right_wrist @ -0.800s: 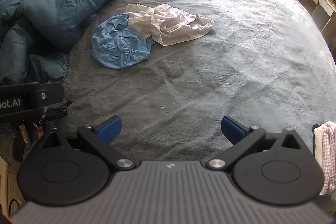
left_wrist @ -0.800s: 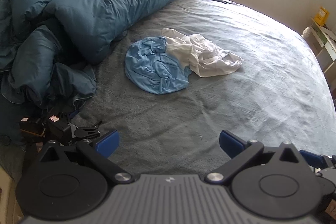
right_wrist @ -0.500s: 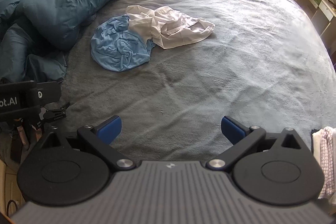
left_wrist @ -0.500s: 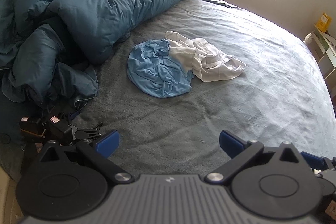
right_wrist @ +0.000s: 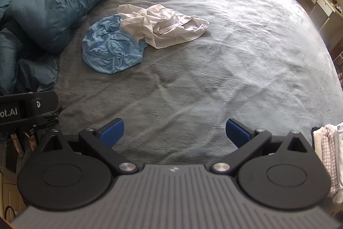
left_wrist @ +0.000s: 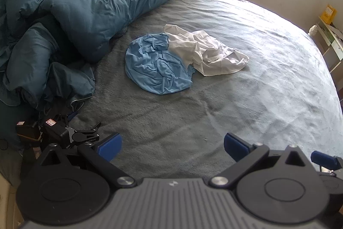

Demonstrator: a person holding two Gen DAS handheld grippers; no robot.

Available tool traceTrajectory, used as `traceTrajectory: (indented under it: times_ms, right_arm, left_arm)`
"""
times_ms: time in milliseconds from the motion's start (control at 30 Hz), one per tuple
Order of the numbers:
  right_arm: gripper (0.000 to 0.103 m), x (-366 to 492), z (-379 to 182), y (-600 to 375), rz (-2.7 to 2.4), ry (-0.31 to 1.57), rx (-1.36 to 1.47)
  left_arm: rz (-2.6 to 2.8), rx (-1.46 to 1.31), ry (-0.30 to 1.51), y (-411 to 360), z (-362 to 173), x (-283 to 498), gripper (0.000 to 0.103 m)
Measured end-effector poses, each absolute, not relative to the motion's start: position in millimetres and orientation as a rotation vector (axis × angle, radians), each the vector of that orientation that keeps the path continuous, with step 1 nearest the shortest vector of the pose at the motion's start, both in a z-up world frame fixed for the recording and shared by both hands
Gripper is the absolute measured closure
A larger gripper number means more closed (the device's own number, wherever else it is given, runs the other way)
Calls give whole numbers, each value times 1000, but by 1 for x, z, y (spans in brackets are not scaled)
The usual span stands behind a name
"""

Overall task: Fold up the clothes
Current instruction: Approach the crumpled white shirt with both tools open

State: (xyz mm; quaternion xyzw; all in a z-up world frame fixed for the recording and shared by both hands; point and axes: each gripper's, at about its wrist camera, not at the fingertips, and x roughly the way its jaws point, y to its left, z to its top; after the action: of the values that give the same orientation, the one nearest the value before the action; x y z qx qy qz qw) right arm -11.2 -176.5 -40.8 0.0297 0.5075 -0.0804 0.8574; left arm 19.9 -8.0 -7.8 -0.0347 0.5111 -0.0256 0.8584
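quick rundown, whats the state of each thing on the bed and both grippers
blue garment: crumpled in a heap, unfolded, on the bed
white garment: crumpled, unfolded, its edge overlapping the blue garment
teal duvet: bunched up along the bed's far left side
grey bed cover: spread out, lightly wrinkled
left gripper: fingers open, holding nothing
right gripper: fingers open, holding nothing

A wide bed covered in a grey, plush, lightly creased blanket (left_wrist: 246, 89) carries a crumpled light-blue garment (left_wrist: 156, 65) touching a rumpled white shirt (left_wrist: 212, 55) near its middle, with a bulky, bunched dark teal duvet (left_wrist: 75, 8) heaped along its left side.
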Motion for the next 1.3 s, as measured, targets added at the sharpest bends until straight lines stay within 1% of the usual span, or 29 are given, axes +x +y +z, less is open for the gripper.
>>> traceTrajectory:
  times_ms: [1300]
  right_arm:
    - [1, 19, -65, -195, -214, 1136, 87]
  left_arm:
    - [-58, -22, 1189, -25, -45, 62, 1]
